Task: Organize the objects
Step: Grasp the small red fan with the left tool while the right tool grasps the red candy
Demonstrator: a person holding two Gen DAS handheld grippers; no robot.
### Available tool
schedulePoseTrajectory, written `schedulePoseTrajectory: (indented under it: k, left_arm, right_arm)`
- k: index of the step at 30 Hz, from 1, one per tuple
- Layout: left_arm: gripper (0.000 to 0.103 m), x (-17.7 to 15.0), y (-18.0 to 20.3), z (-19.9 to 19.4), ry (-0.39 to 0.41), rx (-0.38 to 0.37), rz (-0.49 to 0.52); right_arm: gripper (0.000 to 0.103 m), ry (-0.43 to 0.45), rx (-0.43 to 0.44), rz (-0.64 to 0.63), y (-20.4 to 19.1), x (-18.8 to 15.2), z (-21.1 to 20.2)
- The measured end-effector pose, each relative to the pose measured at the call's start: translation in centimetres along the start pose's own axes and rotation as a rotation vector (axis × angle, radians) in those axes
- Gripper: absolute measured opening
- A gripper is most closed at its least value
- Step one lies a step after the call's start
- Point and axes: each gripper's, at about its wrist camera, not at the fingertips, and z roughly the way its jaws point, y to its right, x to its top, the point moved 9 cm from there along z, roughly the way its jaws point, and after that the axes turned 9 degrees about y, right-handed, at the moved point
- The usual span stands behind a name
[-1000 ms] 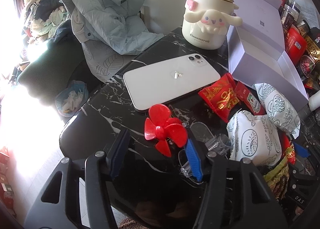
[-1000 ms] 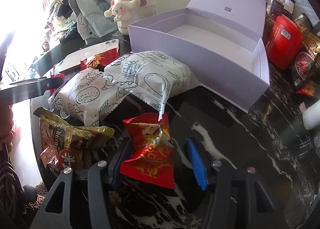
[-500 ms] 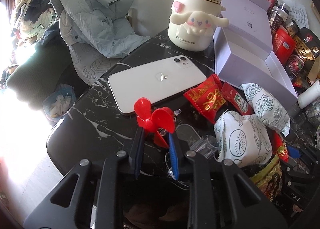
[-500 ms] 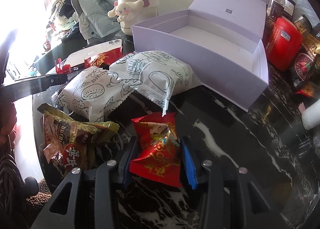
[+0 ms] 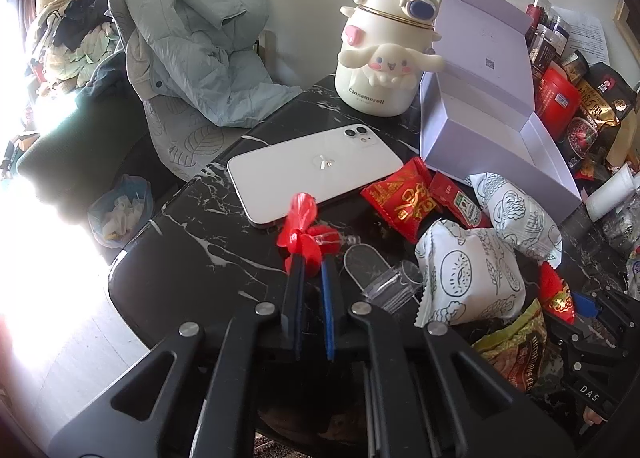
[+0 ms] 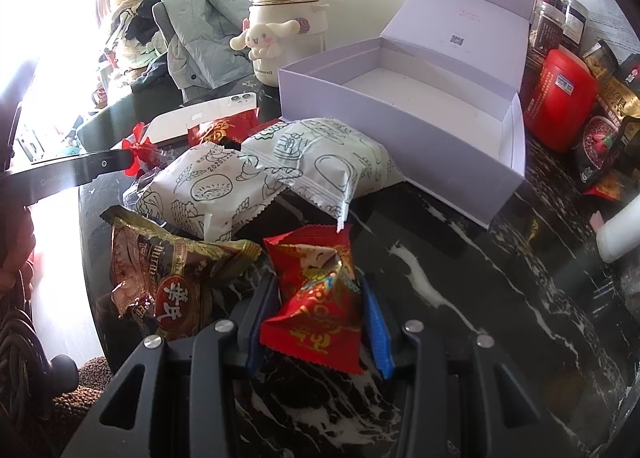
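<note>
a black marble table (image 5: 192,242) with white veins fills both views, set against a pale wall, with a grey-green quilted jacket (image 5: 200,42) heaped on a chair beyond its far edge and glaring sunlight washing out the left side. on it stands one open lilac box (image 6: 400,110), its lid tipped back and its floor bare, then one cream cinnamoroll jug (image 5: 384,54) just beside the box, and one white phone (image 5: 316,170) lying face down. two white printed snack bags (image 6: 320,166) lie touching in front of the box, with one brown-and-gold packet (image 6: 168,282) nearer the table's edge. only the right wrist view shows the box's inside; only the left wrist view shows the clear plastic piece (image 5: 380,274) by the small red propeller fan (image 5: 300,234). the left gripper (image 5: 312,270) is pinched tight on that fan, near the phone's corner. the right gripper (image 6: 316,294) is squeezing a red candy packet (image 6: 316,298) between its pads, in front of the white bags. one red canister (image 6: 560,102) stands right of the box.
</note>
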Motion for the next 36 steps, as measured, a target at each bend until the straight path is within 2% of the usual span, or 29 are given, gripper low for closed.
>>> schedulePoseTrajectory:
  k: [5,19,28,33,36]
  left_arm:
    - [0.007,0.0,-0.3,0.0,0.016,0.003,-0.017]
    - [0.003,1.2,0.3,-1.2,0.054,0.004,0.018]
    - [0.003,1.0,0.5,-1.1,0.055,0.003,0.028]
    - [0.003,0.1,0.4,0.2,0.006,-0.017,0.008]
    - [0.004,0.2,0.5,0.5,0.015,-0.024,0.009]
  right_arm:
    - [0.043,0.003,0.003,-0.002,-0.1,0.0,0.0]
    - [0.043,0.016,0.003,0.01,0.2,0.4,-0.4]
    - [0.043,0.008,0.0,0.006,0.1,0.1,-0.2]
    - [0.043,-0.002,0.003,0.001,-0.2,-0.2,0.0]
    - [0.043,-0.008,0.001,0.001,-0.2,-0.2,0.1]
